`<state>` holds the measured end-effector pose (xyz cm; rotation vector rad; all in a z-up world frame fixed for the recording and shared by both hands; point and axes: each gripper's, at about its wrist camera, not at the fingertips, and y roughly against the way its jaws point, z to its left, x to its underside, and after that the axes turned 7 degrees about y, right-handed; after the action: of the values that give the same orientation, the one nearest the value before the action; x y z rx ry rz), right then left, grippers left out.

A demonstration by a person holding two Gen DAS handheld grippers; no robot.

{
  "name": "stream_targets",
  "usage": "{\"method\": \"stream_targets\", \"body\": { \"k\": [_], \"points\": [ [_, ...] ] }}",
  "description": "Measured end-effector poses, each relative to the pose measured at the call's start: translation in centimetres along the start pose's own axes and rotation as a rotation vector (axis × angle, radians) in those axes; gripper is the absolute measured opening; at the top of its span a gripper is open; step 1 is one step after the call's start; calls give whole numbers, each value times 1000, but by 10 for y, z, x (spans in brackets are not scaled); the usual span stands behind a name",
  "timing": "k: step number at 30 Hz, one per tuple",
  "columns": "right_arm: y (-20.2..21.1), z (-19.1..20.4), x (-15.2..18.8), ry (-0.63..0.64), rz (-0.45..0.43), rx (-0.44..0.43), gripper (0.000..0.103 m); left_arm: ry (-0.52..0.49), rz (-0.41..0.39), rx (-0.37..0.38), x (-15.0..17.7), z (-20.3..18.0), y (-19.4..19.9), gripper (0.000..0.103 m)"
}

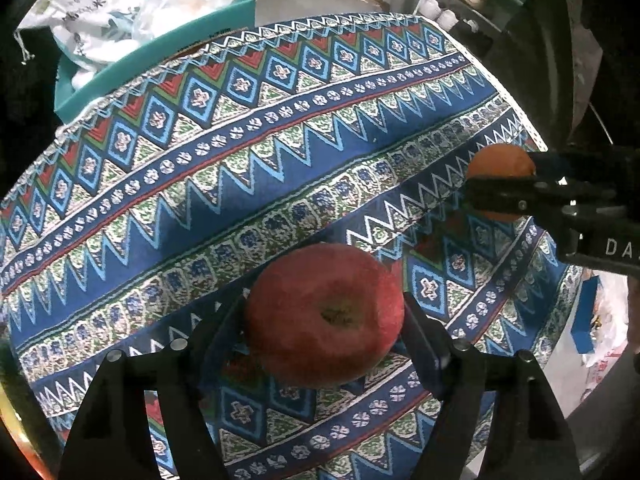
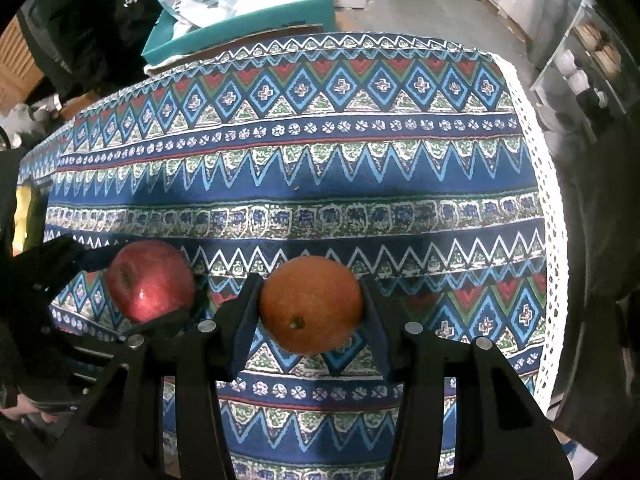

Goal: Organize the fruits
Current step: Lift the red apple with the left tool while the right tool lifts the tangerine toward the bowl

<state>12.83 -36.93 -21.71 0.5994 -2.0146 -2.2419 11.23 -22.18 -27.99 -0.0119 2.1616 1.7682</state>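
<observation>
- Left gripper [image 1: 325,322]: fingers straddle the red apple [image 1: 325,314], stem hollow facing the camera; whether the pads press on it cannot be told.
- Right gripper [image 2: 311,304]: fingers clamp the orange [image 2: 311,304], just right of the apple, both near the counter [image 2: 320,184] front edge.
- Legible writing: "DA" on the right gripper's body.
</observation>
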Motion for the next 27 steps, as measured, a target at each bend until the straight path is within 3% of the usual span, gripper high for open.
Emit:
{"method": "stream_targets", "body": {
  "k": [27],
  "points": [
    [56,59,-30,104,-162,-43,48,65,-170,-25,15,44,96,78]
  ]
}}
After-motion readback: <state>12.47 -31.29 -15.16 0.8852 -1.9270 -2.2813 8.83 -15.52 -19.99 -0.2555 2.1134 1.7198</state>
